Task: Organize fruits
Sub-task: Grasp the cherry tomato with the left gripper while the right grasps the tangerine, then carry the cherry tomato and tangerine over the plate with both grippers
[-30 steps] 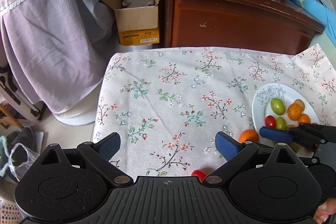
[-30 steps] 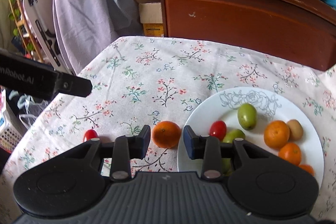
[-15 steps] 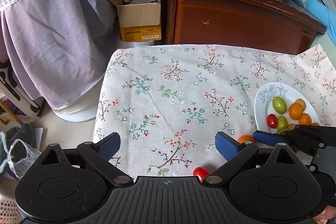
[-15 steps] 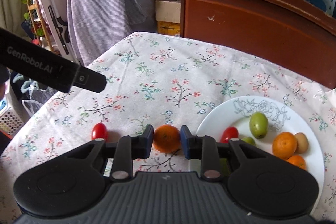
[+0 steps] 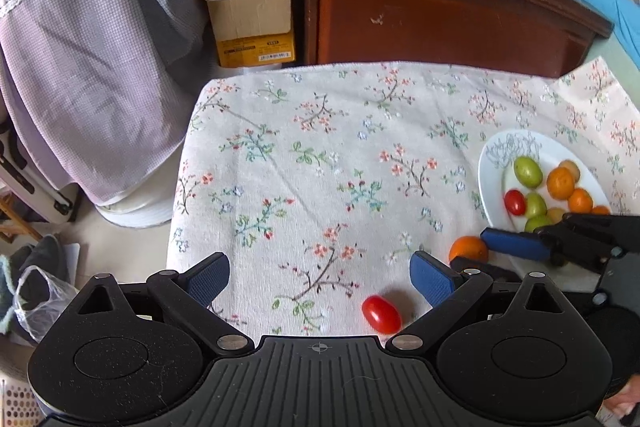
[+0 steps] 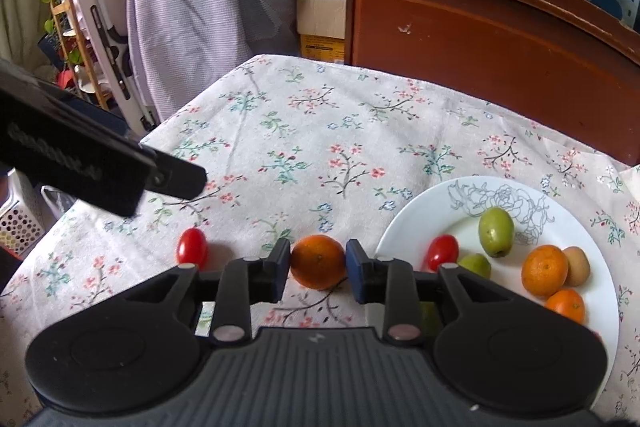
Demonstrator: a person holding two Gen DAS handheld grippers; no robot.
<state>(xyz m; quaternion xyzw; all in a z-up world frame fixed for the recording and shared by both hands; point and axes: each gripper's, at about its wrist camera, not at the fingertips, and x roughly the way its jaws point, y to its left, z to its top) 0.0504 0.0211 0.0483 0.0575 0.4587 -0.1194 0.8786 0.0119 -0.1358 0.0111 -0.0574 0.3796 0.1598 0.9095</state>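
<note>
My right gripper (image 6: pixel 318 259) is shut on a small orange (image 6: pixel 318 261), both blue pads pressed to its sides, low over the floral cloth just left of the white plate (image 6: pixel 420 211). The plate holds a cherry tomato (image 6: pixel 443 251), green fruits, several small oranges and a brown fruit. A second cherry tomato (image 6: pixel 192 247) lies on the cloth to the left. In the left wrist view that tomato (image 5: pixel 381 313) lies near my open, empty left gripper (image 5: pixel 320 275), close to its right finger. The right gripper (image 5: pixel 486 253) with the orange (image 5: pixel 467 248) shows by the plate (image 5: pixel 492 163).
A dark wooden cabinet (image 5: pixel 440 7) with boxes on top stands behind the table. An open cardboard box (image 5: pixel 252 23) and a hanging checked cloth (image 5: pixel 88 47) are at the back left. The table's left edge drops to a cluttered floor.
The right gripper's jaws, which stood apart on either side of the orange, have shut onto it. The left gripper stayed open and hardly moved.
</note>
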